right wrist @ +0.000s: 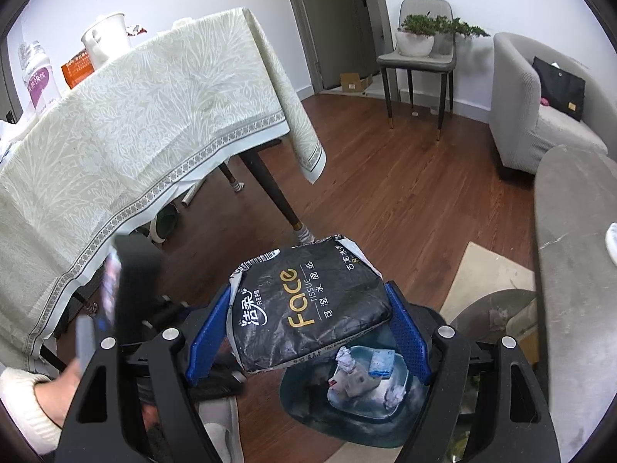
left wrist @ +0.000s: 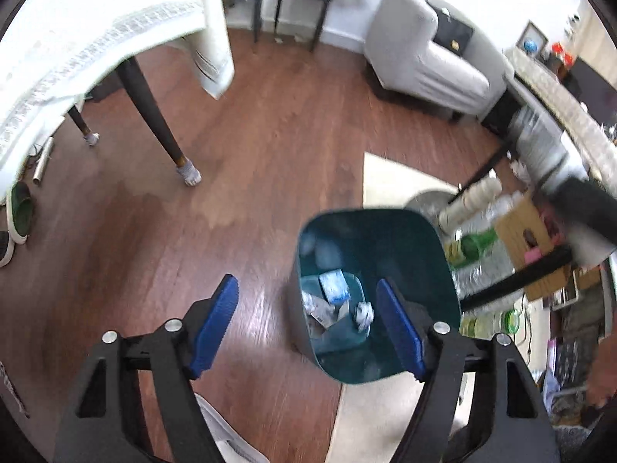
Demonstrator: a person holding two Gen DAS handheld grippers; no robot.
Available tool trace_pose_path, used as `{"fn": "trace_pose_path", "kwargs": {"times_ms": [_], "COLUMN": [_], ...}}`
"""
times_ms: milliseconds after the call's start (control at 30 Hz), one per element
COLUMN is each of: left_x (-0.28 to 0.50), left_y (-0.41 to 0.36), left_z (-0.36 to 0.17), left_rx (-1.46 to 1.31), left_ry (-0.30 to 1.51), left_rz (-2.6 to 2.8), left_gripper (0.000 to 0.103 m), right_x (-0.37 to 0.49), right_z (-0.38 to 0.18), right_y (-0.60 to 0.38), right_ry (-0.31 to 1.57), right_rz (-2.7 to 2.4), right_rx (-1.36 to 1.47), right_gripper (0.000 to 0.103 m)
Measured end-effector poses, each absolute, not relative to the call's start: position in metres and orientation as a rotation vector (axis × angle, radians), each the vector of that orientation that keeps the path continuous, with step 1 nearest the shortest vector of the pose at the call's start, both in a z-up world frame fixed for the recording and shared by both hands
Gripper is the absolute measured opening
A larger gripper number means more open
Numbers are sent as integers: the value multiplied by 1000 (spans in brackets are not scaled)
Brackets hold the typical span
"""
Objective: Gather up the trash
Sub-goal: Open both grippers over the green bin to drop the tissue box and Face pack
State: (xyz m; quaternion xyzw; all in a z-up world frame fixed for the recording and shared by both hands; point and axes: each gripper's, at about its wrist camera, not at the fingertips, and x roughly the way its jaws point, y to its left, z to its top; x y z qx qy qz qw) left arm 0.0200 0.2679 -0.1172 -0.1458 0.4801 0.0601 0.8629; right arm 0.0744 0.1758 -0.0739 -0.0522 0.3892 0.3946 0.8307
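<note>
Black crinkled plastic, the tissue pack (right wrist: 308,308) sits clamped flat between my right fingers (right wrist: 308,332), just above the teal bin (right wrist: 304,409) on the floor. I should centre it over the opening before letting go. My left fingers (left wrist: 308,328) hang spread wide, holding nothing, over the bin's rim.

Wooden floor (left wrist: 293,146) throughout. At ten o'clock, table (right wrist: 115,115) under a pale patterned cloth, dark legs with socks (left wrist: 189,175) on the feet; kettle (right wrist: 106,38), bottle (right wrist: 36,73) and orange box (right wrist: 77,69) on top. At twelve, grey chair (right wrist: 420,58) bearing a potted plant (right wrist: 416,34), by a door (right wrist: 331,19). At two, grey sofa (right wrist: 540,115) with a black cushion (right wrist: 559,87). At four, bottles (left wrist: 478,247) and a cardboard box (left wrist: 520,231) crowded together. Green slipper (left wrist: 21,212) at nine.
</note>
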Motion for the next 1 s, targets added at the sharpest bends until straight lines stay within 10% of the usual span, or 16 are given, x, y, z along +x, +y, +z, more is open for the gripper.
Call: {"fn": "trace_pose_path", "kwargs": {"times_ms": [1000], "left_x": [-6], "left_y": [288], "left_z": [2], "left_rx": [-350], "left_ry": [681], "left_rz": [118], "left_gripper": [40], "right_x": [94], "right_z": [-198], "right_y": [203], "right_ry": [1092], "right_rz": [689], "right_rx": [-262], "right_gripper": [81]}}
